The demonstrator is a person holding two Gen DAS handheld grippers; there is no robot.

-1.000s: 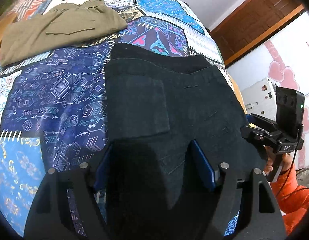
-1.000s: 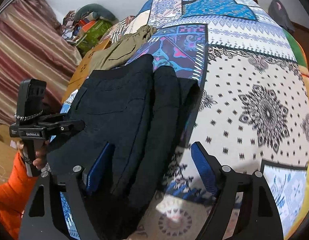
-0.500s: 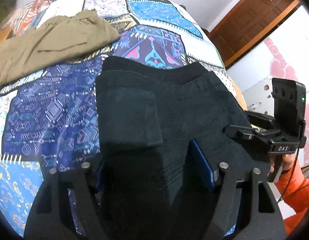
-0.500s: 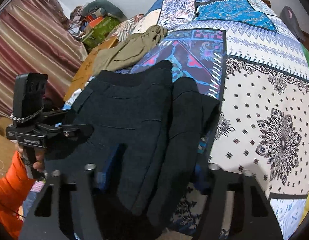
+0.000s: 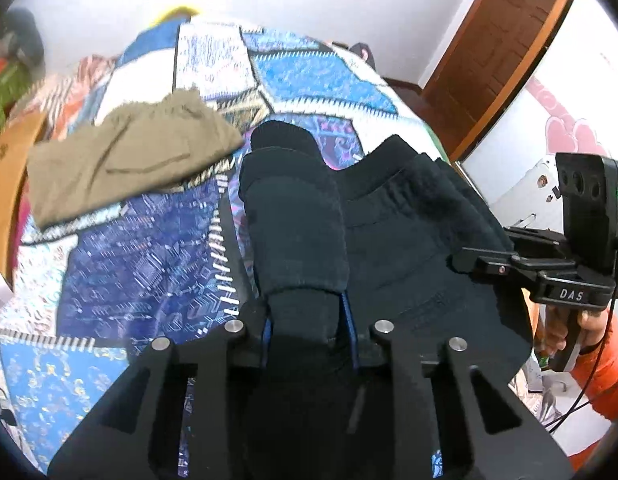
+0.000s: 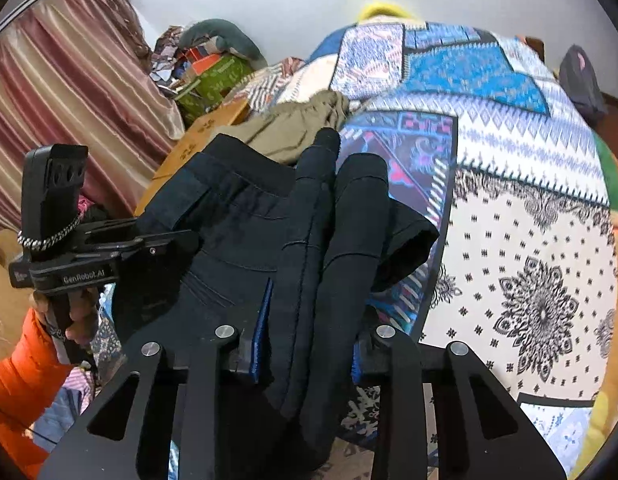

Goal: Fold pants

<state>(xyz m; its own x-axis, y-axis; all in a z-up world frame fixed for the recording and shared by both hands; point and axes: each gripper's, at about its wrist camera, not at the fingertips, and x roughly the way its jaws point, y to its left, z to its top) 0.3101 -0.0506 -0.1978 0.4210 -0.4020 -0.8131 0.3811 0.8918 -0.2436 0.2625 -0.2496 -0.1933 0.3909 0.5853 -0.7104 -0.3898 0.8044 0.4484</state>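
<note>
Right gripper (image 5: 565,276) body, white lettering, left wrist view: "DAS".
Left gripper (image 6: 85,264) body, white lettering, right wrist view: "GenRobot.AI", last characters blurred.
Green box (image 6: 213,80) by the wall: print present, unreadable.
Cardboard (image 5: 1,168): marks, unreadable.

You cannot see the blue pads of your left gripper (image 5: 307,320) in full: the bunched black pants (image 5: 409,248) fill the gap and hide all but thin slivers. The same holds for your right gripper (image 6: 309,336), where its right-hand pad is almost wholly covered by the fabric. Below both grippers the cloth runs out of the bottom edge, so how far it hangs is not shown. The patterned bedspread (image 5: 141,264) is smeared by motion blur in the left wrist view, and the olive pants (image 5: 129,164) look soft-edged. The fisheye rim cuts off the wooden door (image 5: 505,52).
</note>
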